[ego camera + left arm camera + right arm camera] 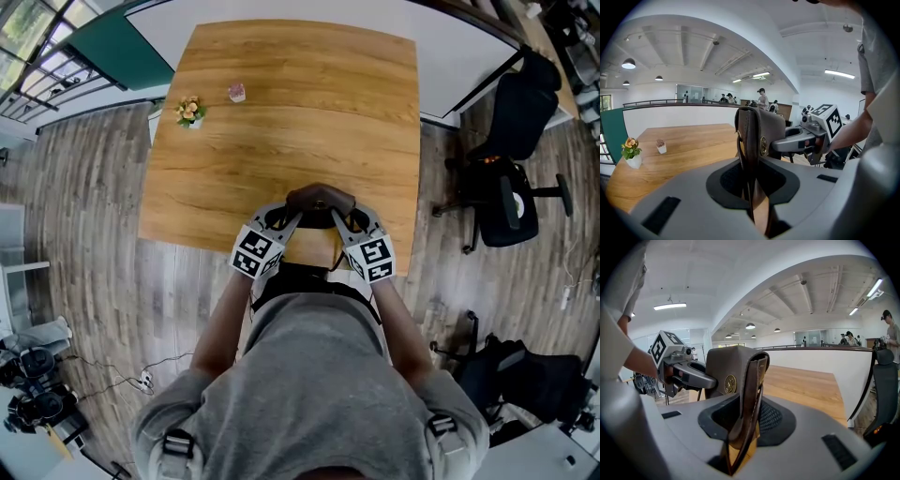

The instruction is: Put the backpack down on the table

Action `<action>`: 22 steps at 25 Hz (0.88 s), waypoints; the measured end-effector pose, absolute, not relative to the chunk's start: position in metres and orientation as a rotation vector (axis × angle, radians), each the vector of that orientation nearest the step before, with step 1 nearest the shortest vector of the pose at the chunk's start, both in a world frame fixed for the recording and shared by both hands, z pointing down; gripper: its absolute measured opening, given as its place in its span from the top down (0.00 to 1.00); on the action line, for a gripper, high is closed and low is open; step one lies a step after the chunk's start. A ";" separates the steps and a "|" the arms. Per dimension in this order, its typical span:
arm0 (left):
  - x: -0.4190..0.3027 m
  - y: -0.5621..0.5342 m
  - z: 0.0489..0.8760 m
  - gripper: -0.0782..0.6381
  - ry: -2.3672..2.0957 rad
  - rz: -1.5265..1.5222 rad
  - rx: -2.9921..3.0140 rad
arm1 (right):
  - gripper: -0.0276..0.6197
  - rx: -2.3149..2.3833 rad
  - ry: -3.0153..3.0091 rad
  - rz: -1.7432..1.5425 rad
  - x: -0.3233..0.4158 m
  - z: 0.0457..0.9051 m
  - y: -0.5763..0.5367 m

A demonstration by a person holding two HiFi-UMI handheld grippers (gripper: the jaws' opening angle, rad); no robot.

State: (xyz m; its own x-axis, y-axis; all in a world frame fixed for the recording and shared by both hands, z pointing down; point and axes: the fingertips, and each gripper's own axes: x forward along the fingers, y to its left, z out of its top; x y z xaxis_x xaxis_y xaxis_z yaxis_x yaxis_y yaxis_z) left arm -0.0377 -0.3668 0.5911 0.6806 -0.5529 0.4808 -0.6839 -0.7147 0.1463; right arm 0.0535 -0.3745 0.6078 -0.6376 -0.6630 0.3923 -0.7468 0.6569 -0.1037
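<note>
Grey-shirted shoulders (pixel 309 394) fill the foreground. We find the left gripper (pixel 294 219) and the right gripper (pixel 341 222) each clamped on one side of the brown backpack (pixel 321 199), held between them above the table (pixel 281 112), near its front edge.

Backpack (pixel 321 199) I carry: dark brown, with a round gold emblem (pixel 763 146). The table (pixel 281 112): honey-coloured wood grain. My left gripper (pixel 293 217) and right gripper (pixel 343 217): pale grey, each cube patterned in black-and-white squares. The flowers (pixel 190 111): yellow-orange. The floor (pixel 84 234): grey-brown planks.
</note>
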 end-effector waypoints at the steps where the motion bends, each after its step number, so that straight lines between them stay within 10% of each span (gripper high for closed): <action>1: -0.038 -0.369 0.592 0.80 -0.975 0.591 2.580 | 0.80 1.121 -2.553 0.370 0.054 0.609 -0.376; 22: -0.049 -0.409 0.623 0.80 -0.896 0.651 2.543 | 0.80 1.107 -2.497 0.462 0.042 0.639 -0.412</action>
